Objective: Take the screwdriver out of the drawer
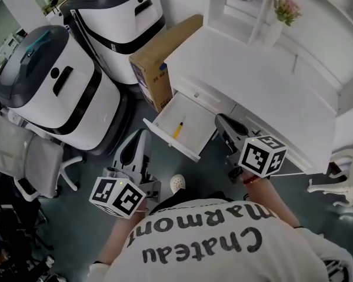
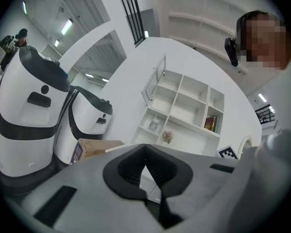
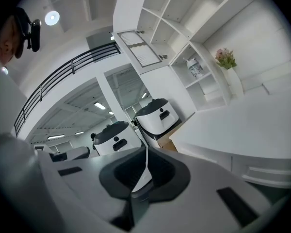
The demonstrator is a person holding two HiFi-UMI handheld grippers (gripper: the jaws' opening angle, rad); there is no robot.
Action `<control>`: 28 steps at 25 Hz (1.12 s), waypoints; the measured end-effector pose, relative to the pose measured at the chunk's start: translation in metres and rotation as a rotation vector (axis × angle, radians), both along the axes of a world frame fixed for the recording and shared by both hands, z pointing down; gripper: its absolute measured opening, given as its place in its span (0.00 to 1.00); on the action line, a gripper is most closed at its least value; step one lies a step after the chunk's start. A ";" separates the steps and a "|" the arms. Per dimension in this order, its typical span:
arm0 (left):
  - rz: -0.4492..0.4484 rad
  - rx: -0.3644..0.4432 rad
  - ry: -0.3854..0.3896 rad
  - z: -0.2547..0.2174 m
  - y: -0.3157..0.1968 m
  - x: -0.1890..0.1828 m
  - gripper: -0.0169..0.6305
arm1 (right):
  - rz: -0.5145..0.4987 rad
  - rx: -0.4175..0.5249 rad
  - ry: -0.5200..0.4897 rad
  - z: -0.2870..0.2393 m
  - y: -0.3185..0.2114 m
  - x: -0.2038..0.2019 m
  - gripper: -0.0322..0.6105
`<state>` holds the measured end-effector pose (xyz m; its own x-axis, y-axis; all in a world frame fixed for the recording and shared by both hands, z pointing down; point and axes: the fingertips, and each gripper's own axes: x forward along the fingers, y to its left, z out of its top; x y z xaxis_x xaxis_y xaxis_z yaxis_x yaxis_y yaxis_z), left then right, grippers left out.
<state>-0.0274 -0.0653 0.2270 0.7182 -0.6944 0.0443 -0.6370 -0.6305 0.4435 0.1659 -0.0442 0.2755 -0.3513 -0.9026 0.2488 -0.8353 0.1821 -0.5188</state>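
In the head view a white drawer (image 1: 195, 121) stands pulled out from the white desk (image 1: 265, 81). A yellow screwdriver (image 1: 179, 127) lies alone on its floor. My left gripper (image 1: 136, 140) hovers just left of the drawer's front corner, jaws shut and empty. To the right of the drawer, near the desk's front, my right gripper (image 1: 223, 121) is held shut with nothing in it. Neither touches the screwdriver. In the left gripper view the left gripper (image 2: 146, 171) points level toward the shelves. The right gripper (image 3: 144, 171) faces the desk edge; neither gripper view shows the screwdriver.
Two big white-and-black machines (image 1: 53, 87) (image 1: 120, 22) stand left of the desk. A cardboard box (image 1: 162, 57) leans between them and the drawer. An office chair (image 1: 29, 157) is at the far left. A vase of flowers (image 1: 279, 16) sits on the desk by the shelves.
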 end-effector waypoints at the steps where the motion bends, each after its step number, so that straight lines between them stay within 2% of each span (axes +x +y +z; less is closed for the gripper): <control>1: 0.007 0.000 0.001 -0.001 -0.014 -0.004 0.06 | 0.001 0.008 -0.006 -0.003 -0.013 -0.006 0.10; 10: 0.049 0.029 0.023 -0.006 -0.113 -0.033 0.06 | 0.021 0.017 0.030 -0.006 -0.102 -0.043 0.10; 13: 0.056 0.018 0.040 0.004 -0.127 -0.033 0.06 | 0.015 -0.015 0.058 0.005 -0.112 -0.045 0.10; 17: 0.111 -0.018 0.036 0.025 -0.130 -0.021 0.06 | -0.015 -0.084 0.070 0.030 -0.119 -0.044 0.10; 21: 0.138 -0.096 0.007 0.061 -0.130 -0.017 0.06 | -0.114 -0.191 0.051 0.076 -0.124 -0.058 0.10; 28: 0.137 -0.313 -0.036 0.146 -0.120 -0.002 0.06 | -0.178 -0.408 0.066 0.162 -0.119 -0.063 0.10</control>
<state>-0.0298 -0.1857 0.3733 0.7979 -0.5404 0.2671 -0.5746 -0.5478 0.6081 0.1029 -0.1634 0.4379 -0.4633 -0.6530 0.5991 -0.8434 0.1174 -0.5243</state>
